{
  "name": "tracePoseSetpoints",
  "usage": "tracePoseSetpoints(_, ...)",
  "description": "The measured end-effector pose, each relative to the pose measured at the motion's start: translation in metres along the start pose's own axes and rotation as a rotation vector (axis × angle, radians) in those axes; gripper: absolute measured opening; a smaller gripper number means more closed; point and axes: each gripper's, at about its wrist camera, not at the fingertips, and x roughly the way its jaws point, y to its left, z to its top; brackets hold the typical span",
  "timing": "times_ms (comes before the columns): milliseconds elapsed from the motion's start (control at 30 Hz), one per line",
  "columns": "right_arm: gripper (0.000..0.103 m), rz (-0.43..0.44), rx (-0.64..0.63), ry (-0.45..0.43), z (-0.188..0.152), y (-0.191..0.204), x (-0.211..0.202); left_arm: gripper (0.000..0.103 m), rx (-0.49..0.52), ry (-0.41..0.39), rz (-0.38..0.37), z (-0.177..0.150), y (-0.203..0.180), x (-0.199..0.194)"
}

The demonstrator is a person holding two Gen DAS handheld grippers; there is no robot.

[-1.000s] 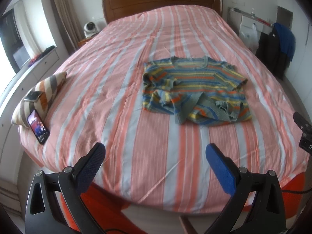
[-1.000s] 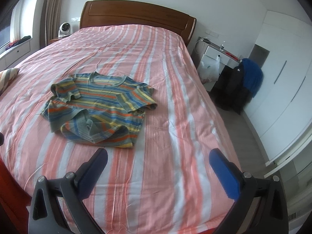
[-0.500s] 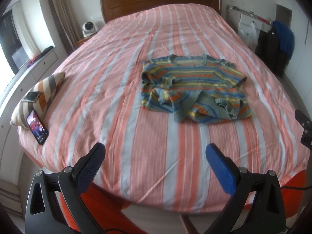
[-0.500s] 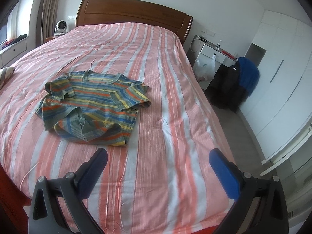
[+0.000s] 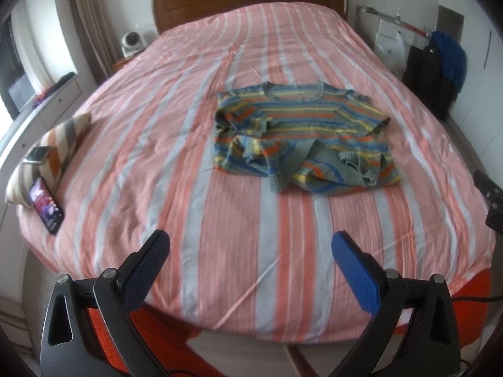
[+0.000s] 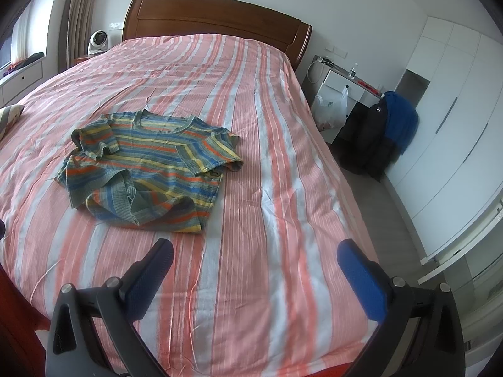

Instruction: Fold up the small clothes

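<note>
Bedroom, striped bedspread (image 5: 239, 220), rumpled shirt (image 5: 301, 135)

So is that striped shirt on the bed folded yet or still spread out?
Mostly spread, not folded: the striped shirt lies collar-up on the bed, its bottom hem bunched and one sleeve flipped over.

You have a wide bed with a pink-and-white striped cover (image 5: 176, 144) and brown wooden headboard (image 5: 248, 0). A crumpled multicolour striped knit T-shirt (image 5: 301, 138) lies well below the headboard; a striped cushion (image 5: 59, 144) and a lit smartphone (image 5: 47, 209) lie far left of the T-shirt.
</note>
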Motion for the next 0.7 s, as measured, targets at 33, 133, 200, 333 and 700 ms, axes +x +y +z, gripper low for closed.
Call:
tracePoseSetpoints(33, 0.103, 0.005, -0.001, 0.0, 0.0, 0.0, 0.001, 0.103, 0.003, 0.003, -0.01, 0.0, 0.0, 0.005)
tracePoseSetpoints(133, 0.103, 0.061, 0.007, -0.025, -0.003, 0.002, 0.004, 0.102, 0.027, 0.065, -0.014, -0.008, 0.004, 0.035)
tracePoseSetpoints(200, 0.103, 0.152, 0.019, -0.045, -0.011, 0.008, 0.017, 0.102, 0.03, 0.124, -0.02, -0.02, 0.01, 0.056)
tracePoseSetpoints(333, 0.102, 0.307, -0.053, 0.091, -0.038, 0.043, 0.074, 0.102, 0.004, 0.178, -0.041, -0.04, 0.024, 0.074)
tracePoseSetpoints(700, 0.079, 0.571, -0.23, -0.038, 0.0, 0.1, 0.143, 0.101, -0.058, 0.148, -0.334, 0.053, 0.019, 0.154)
